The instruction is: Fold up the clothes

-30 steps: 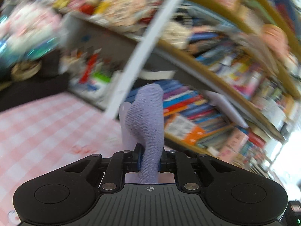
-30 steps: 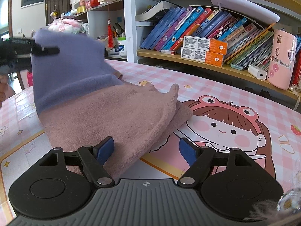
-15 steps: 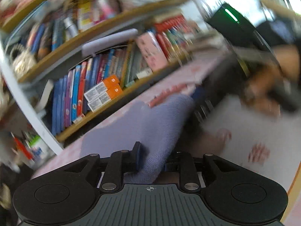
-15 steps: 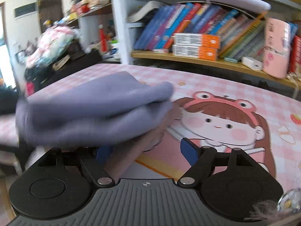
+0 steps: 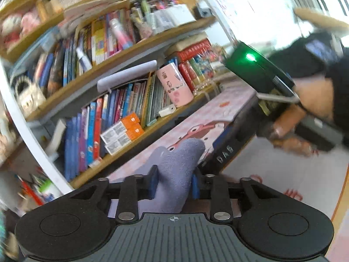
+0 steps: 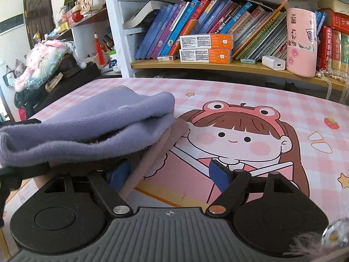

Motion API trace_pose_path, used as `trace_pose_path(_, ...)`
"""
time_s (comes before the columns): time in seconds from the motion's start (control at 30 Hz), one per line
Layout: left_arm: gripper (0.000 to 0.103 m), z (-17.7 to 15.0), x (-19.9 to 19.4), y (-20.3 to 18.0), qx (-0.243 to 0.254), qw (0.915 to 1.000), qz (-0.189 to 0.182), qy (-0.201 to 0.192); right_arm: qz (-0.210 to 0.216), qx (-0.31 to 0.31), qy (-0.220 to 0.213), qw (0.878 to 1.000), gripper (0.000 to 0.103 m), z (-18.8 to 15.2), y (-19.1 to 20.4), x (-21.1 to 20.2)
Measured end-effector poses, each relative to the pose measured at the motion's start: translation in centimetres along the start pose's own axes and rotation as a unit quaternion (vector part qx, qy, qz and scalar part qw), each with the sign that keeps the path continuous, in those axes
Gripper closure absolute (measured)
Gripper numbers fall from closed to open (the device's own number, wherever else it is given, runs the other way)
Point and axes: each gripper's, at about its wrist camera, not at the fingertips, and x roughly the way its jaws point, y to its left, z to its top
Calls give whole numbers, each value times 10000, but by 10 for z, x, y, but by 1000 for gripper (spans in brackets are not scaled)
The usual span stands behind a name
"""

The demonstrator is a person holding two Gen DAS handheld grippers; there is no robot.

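A purple and dusty-pink garment (image 6: 91, 128) lies folded over on the pink cartoon table mat (image 6: 240, 131), purple layer on top, pink layer (image 6: 152, 159) under it. My left gripper (image 5: 174, 184) is shut on a purple fold of the garment (image 5: 178, 166) and holds it just over the table. My right gripper (image 6: 170, 172) is open, low over the mat at the garment's near edge; its left finger (image 6: 118, 172) touches the pink layer. The right gripper also shows in the left wrist view (image 5: 272, 100), held by a hand.
A bookshelf (image 6: 218, 65) with books, two orange-white boxes (image 6: 205, 48) and a pink cup (image 6: 301, 45) runs along the table's far edge. A cluttered side shelf with plush toys (image 6: 43, 59) stands at the left.
My left gripper has swung the purple part over and down onto the pink part. The garment went from lifted to folded flat. The right gripper stayed open in place.
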Motion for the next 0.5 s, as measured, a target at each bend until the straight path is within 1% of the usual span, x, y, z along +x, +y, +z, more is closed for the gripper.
trace_pose_path(0.03,84,1,-1,11,-391,9992,30,-68,0,-4,1,10000,26,0,0,0)
trace_pose_path(0.07,85,3,-3,25,-866,9960,127,-169,-1,-9,1,10000,26,0,0,0)
trace_pose_path(0.1,87,6,-7,37,-1273,9910,246,-321,-2,-11,4,10000,26,0,0,0)
trace_pose_path(0.13,87,9,-11,40,-1375,9888,363,-453,-3,-14,7,10000,26,0,1,1)
trace_pose_path(0.17,87,12,-14,36,-1268,9894,461,-532,-7,-16,10,10000,26,0,1,1)
trace_pose_path(0.2,87,14,-15,28,-1036,9921,481,-523,-13,-18,13,10000,26,0,1,1)
trace_pose_path(0.27,83,10,-5,2,-334,9990,273,-139,-23,-19,13,10000,26,0,1,1)
trace_pose_path(0.3,81,5,0,-10,-24,9998,157,75,-20,-17,10,10000,26,0,1,1)
trace_pose_path(0.37,76,-7,11,-35,519,9975,-62,484,-34,-1,4,10000,26,-1,0,1)
trace_pose_path(0.4,71,-11,14,-44,735,9955,-102,588,-28,19,4,10000,26,-1,0,1)
trace_pose_path(0.47,71,-14,14,-53,1027,9927,-65,623,-50,33,2,10000,26,-1,-1,1)
trace_pose_path(0.5,70,-13,13,-52,1054,9923,-76,641,-66,46,-16,10000,26,-1,-2,0)
